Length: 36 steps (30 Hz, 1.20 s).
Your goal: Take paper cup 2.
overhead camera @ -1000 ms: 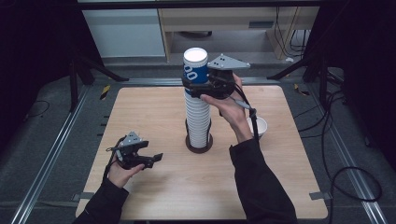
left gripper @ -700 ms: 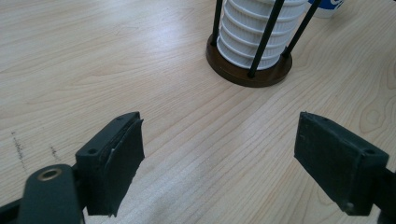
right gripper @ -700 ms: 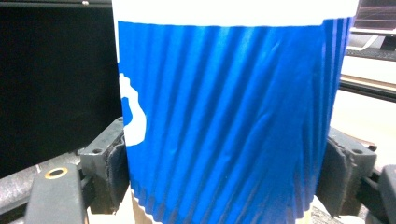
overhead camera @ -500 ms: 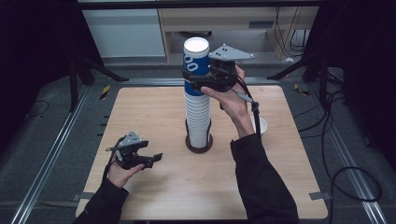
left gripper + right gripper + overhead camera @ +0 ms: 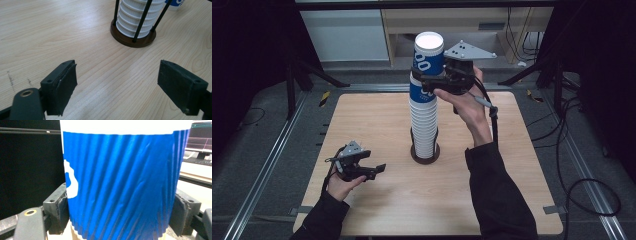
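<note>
A tall stack of white ribbed cups [image 5: 424, 125] stands in a rod holder on a round brown base [image 5: 426, 156] at mid-table. My right gripper [image 5: 428, 80] is shut on the blue ribbed cup [image 5: 428, 52] at the top, held high above the table. In the right gripper view both pads [image 5: 62, 207] press the blue cup [image 5: 120, 190] from either side. More blue shows just under the jaws on the stack. My left gripper [image 5: 373, 162] rests low at the table's front left, open with nothing between its jaws. In its own view the left gripper [image 5: 130, 82] faces the holder base [image 5: 132, 41].
The bottom of another blue-and-white cup [image 5: 175, 3] stands on the table beyond the holder. The holder's thin black rods [image 5: 142, 17] rise around the stack [image 5: 131, 18]. Bare wood lies between my left gripper and the base. Metal rails and cables run around the table.
My right gripper has risen with the blue cup, drawing it further up from the stack. The left hand and its gripper have stayed put.
</note>
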### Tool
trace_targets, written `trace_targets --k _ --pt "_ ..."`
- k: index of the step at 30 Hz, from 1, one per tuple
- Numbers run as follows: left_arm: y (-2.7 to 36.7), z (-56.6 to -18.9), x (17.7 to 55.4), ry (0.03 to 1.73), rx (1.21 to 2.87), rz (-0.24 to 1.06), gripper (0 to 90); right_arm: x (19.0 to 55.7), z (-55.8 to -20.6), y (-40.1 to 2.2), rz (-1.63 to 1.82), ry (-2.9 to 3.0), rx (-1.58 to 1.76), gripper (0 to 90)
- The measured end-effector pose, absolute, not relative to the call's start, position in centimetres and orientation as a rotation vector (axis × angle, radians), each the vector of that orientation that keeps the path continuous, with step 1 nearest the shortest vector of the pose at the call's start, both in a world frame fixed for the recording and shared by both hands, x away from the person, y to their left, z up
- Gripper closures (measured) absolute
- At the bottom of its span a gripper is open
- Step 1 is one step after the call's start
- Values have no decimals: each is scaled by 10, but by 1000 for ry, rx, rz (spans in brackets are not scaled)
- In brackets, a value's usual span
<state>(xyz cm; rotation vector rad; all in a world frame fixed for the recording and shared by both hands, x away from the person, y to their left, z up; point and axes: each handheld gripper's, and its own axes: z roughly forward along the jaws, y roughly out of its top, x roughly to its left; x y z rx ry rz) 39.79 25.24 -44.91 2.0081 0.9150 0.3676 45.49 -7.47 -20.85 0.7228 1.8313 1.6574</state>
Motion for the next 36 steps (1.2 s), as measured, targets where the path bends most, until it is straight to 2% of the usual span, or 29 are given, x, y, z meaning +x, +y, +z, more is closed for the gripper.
trace_targets --k 7,15,36 --pt "252 -449 397 917 2006 368 152 439 -207 -94 1641 1822 711 196" --pt "252 -447 397 915 2004 371 153 419 -223 -121 1602 1827 716 196" --pt "250 -447 395 904 2017 373 153 400 -292 -159 1541 1939 786 199"
